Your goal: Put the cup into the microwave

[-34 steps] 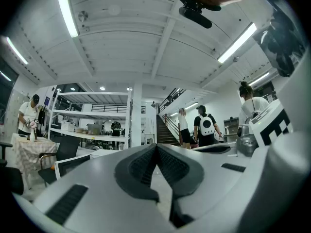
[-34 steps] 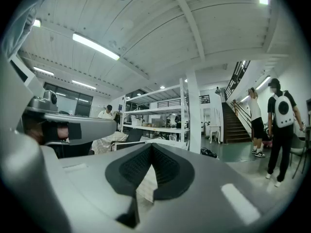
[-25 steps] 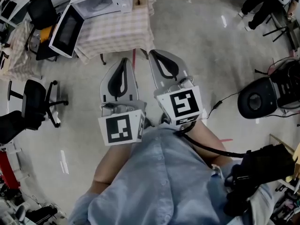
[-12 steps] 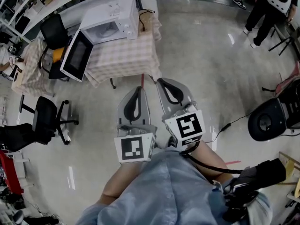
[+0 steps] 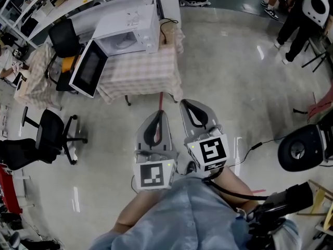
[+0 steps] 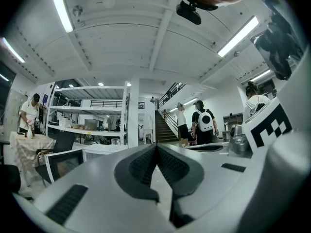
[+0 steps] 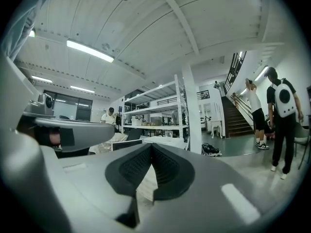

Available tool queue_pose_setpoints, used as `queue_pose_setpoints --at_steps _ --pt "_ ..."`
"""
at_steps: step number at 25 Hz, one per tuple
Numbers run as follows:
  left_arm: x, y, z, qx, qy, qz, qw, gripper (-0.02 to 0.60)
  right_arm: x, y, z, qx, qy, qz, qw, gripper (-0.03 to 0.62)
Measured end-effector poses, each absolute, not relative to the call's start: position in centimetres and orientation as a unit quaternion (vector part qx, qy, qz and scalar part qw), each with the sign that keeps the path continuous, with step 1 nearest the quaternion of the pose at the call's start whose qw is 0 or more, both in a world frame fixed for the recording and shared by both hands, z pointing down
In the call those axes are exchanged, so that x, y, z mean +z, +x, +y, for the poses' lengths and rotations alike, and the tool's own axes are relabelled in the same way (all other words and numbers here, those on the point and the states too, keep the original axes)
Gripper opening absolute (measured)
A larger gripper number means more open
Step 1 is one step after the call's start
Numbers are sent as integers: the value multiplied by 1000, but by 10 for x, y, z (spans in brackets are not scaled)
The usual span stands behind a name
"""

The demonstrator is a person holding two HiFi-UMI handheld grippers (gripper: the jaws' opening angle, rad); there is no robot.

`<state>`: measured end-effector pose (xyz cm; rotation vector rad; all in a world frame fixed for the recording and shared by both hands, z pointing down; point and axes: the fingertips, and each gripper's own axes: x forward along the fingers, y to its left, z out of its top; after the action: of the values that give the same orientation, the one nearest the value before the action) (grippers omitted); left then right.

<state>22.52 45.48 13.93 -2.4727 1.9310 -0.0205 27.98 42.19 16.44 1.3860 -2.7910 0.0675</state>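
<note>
A white microwave (image 5: 130, 30) stands on a table with a checked cloth (image 5: 143, 74), its door (image 5: 89, 68) swung wide open to the left. A small clear cup (image 6: 115, 141) seems to stand on the microwave's top; it also shows as the cup (image 7: 168, 133) in the right gripper view. My left gripper (image 5: 158, 114) and right gripper (image 5: 186, 104) are held side by side over the bare floor, short of the table. Both point level toward it. Each pair of jaws meets at the tips with nothing between them.
Black office chairs (image 5: 49, 134) stand left of the table and another chair (image 5: 62, 35) by the microwave door. A round black machine (image 5: 299, 150) with a floor cable (image 5: 250, 149) sits at the right. People (image 5: 299, 14) stand far right. Shelving (image 6: 92, 110) lines the back.
The table and microwave have slid lower and further into the head view. Both grippers now sit lower in the picture, still shut and side by side.
</note>
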Motion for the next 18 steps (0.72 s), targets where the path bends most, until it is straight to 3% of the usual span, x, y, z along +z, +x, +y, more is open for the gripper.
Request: queue_pose_setpoints --at_steps 18 --pt "155 135 309 -4 -788 615 -19 6 186 185 276 48 433 -900 32 2"
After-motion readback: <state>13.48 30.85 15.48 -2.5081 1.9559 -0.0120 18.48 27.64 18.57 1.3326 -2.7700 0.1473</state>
